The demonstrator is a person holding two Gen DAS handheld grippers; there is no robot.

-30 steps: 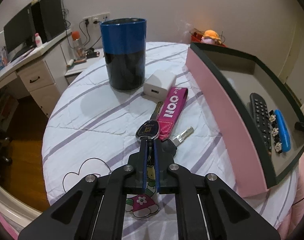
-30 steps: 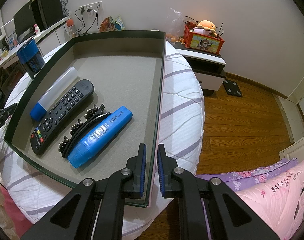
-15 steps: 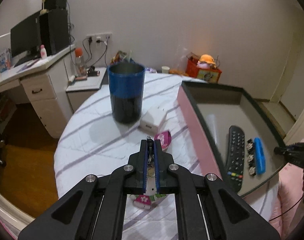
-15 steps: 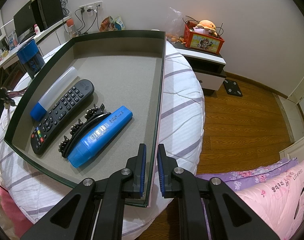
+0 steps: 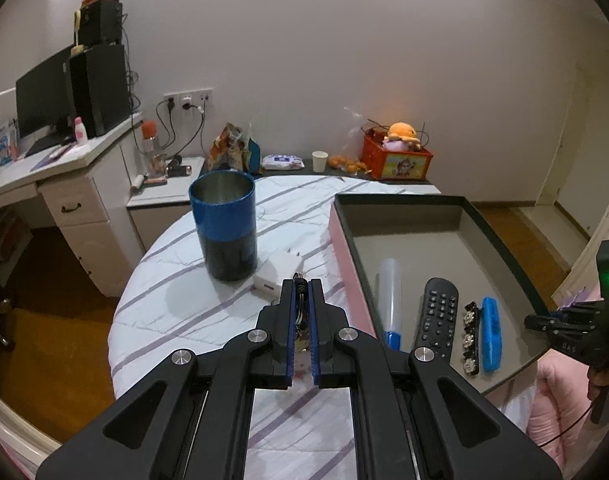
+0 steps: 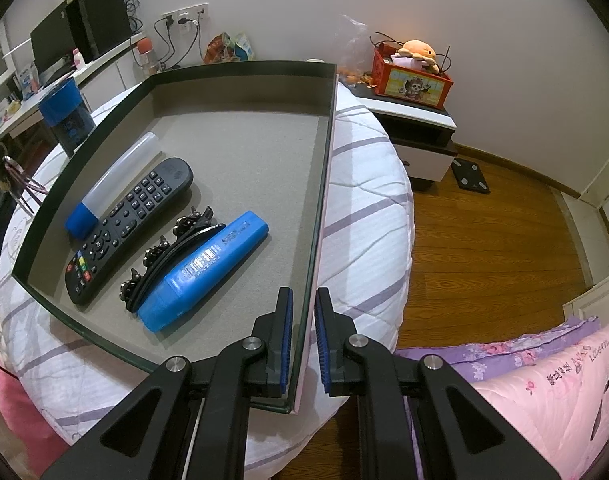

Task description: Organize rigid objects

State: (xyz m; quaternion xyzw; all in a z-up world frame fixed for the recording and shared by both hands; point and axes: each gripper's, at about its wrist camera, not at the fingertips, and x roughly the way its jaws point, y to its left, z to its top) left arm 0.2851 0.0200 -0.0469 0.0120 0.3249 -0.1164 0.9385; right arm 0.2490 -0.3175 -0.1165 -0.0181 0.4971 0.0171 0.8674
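Note:
My left gripper [image 5: 301,284] is shut on the key bunch [image 5: 300,308] and holds it lifted above the round table; its dangling keys show in the right wrist view [image 6: 20,184]. The pink and dark tray [image 5: 346,240] lies to the right, holding a black remote [image 5: 436,316], a blue-capped tube [image 5: 390,296], a black hair clip [image 5: 470,336] and a blue case [image 5: 490,332]. My right gripper [image 6: 303,300] is shut on the tray's right wall [image 6: 322,200] near its front corner.
A blue and black cup [image 5: 224,224] and a white charger [image 5: 276,272] stand on the striped tablecloth left of the tray. A desk with a monitor [image 5: 44,100] is at far left, a nightstand with a red box [image 5: 396,158] behind. Pink bedding [image 6: 544,380] lies at right.
My left gripper has risen from the tablecloth with the keys and their pink strap, now high above the table. My right gripper has kept its hold on the tray wall.

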